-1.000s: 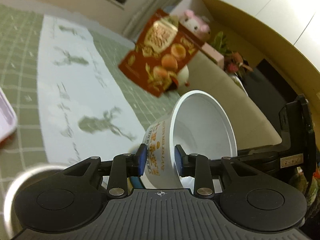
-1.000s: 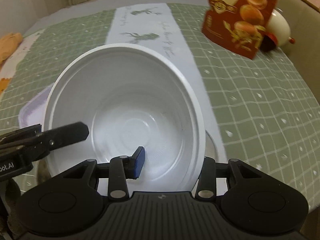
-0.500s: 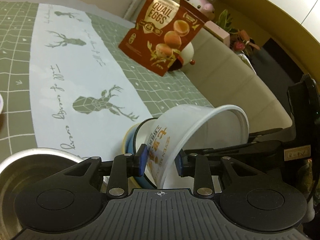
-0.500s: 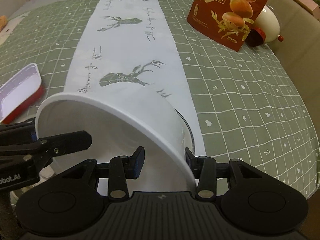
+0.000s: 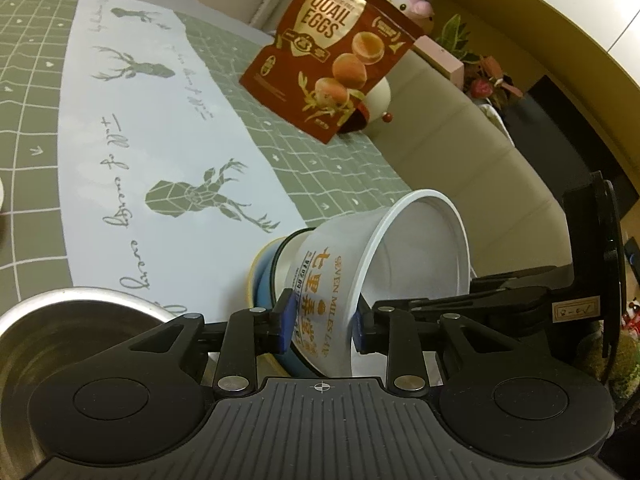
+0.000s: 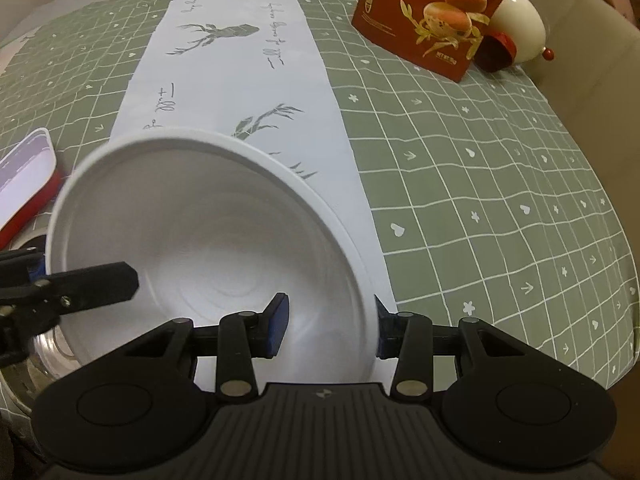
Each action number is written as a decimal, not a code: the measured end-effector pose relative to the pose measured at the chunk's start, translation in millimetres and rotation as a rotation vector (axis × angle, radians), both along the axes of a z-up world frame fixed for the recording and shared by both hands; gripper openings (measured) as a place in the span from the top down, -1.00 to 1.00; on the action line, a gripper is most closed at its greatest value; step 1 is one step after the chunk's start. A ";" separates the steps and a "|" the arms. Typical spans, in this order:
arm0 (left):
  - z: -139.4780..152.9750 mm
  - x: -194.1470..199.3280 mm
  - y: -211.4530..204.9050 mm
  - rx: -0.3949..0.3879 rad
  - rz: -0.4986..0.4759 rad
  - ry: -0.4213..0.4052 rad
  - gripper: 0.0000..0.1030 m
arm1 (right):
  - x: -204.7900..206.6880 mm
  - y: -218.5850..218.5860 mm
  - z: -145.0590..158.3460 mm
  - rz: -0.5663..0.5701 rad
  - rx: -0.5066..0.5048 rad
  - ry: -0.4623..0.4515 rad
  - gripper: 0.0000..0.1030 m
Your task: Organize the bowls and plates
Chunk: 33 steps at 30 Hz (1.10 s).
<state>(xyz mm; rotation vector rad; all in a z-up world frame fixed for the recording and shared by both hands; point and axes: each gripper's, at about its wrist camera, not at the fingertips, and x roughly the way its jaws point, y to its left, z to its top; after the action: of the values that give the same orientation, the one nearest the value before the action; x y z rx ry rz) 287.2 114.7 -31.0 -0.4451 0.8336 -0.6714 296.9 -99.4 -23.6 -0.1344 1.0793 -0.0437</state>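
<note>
**White plastic bowl gripped from two sides above a blue-rimmed bowl**

Left gripper (image 5: 322,326) clamped on the lower wall of the white disposable plastic bowl with orange lettering (image 5: 384,264), blue pads pressed against the printed side near its base. Right gripper (image 6: 328,326) clamped on the same bowl (image 6: 208,240) at the rim, one pad inside against the smooth white wall, the other outside it. Bowl tilted, mouth turned away from the left gripper and toward the right one, base down inside a second bowl with a blue and pale yellow outside (image 5: 266,280); whether fully seated there, cannot tell. Stack placed near the table edge on the pale table runner printed with grey stags (image 5: 160,128), laid over the green checked tablecloth (image 6: 480,184). Shiny steel bowl (image 5: 56,344) just beside the stack, at lower left in the left wrist view. Shallow red tray with a white inside (image 6: 28,176) near the left edge in the right wrist view. Far across the table, upright dark red pouch marked QUAIL EGGS (image 5: 332,56), with a cream rounded jar (image 6: 520,28) behind it.
</note>
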 end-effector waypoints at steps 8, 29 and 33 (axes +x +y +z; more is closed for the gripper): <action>-5.7 3.2 -5.3 0.018 -0.017 0.023 0.44 | 0.3 2.3 -4.7 0.007 0.001 0.011 0.20; -4.3 3.5 -3.1 -0.017 -0.029 0.033 0.45 | -2.9 -4.9 -10.6 -0.027 -0.015 0.012 0.20; -0.1 3.4 10.1 -0.034 -0.021 0.030 0.46 | -13.6 -3.7 1.0 -0.027 -0.023 -0.040 0.20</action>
<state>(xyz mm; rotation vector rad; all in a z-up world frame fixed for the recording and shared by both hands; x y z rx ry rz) 290.6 124.7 -31.1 -0.4783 0.8575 -0.7005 283.3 -103.1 -22.5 -0.1392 1.0412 -0.0828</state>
